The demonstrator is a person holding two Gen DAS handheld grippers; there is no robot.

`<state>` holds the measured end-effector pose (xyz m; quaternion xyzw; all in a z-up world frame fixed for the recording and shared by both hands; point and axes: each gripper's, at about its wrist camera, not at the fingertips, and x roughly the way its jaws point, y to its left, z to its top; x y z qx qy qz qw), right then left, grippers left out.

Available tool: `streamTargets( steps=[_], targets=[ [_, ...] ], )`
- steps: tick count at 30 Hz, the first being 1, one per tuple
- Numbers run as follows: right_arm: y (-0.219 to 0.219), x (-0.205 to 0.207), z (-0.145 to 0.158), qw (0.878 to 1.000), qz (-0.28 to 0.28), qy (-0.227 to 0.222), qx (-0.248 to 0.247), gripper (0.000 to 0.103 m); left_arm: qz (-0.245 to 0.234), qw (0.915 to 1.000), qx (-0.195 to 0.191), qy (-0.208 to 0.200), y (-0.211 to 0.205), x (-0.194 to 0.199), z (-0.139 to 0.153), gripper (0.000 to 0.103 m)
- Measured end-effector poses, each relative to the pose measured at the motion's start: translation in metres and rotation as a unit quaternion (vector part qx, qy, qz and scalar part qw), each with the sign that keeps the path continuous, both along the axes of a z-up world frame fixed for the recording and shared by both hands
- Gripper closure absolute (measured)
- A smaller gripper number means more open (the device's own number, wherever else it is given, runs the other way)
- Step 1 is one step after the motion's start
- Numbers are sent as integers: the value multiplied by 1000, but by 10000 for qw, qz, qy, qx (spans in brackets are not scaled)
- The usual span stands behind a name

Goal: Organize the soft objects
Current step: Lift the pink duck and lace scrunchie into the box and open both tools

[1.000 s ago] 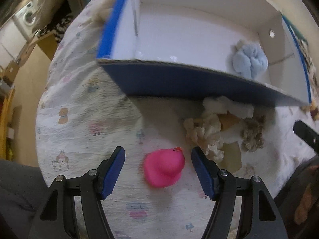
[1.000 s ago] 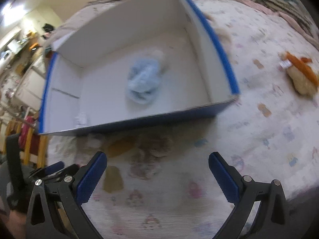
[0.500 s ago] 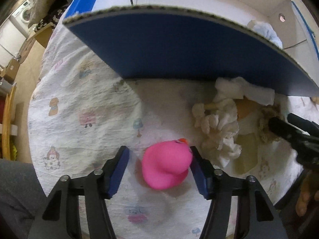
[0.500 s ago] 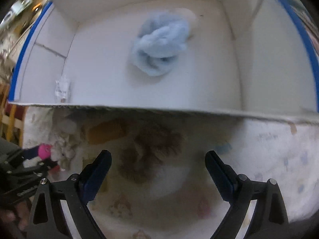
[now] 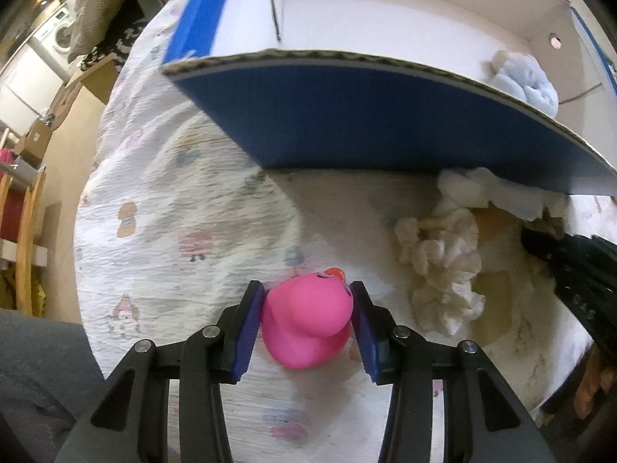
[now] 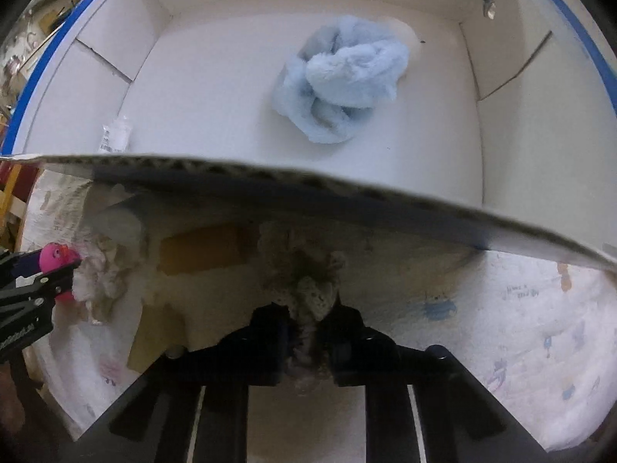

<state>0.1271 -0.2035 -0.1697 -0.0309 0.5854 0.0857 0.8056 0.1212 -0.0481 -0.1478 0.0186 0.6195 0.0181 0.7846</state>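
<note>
My left gripper is shut on a pink rubber duck that rests on the printed bed sheet; the duck also shows at the left of the right wrist view. My right gripper is shut on a brown and cream fuzzy cloth just in front of the blue cardboard box. A light blue fluffy cloth lies inside the box; it also shows in the left wrist view.
A cream ruffled cloth and a white cloth lie between the two grippers against the box's blue wall. A small white packet lies in the box. The bed edge drops off at the left.
My left gripper has closed on the pink duck. My right gripper has moved down and closed on the brown and cream cloth in front of the box.
</note>
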Motion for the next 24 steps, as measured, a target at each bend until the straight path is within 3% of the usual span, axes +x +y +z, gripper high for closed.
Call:
streamTargets(
  steps=[7, 16, 24],
  targets=[
    [-17, -6, 11, 9994, -209, -29, 284, 87, 120, 9998, 92, -106, 28, 0, 7, 62],
    [-20, -13, 18, 9992, -263, -89, 292, 87, 208, 9994, 120, -265, 50, -1, 9, 62],
    [-29, -26, 51, 9973, -378, -261, 573, 87, 359, 9986, 103, -386, 61, -7, 20, 62]
  ],
)
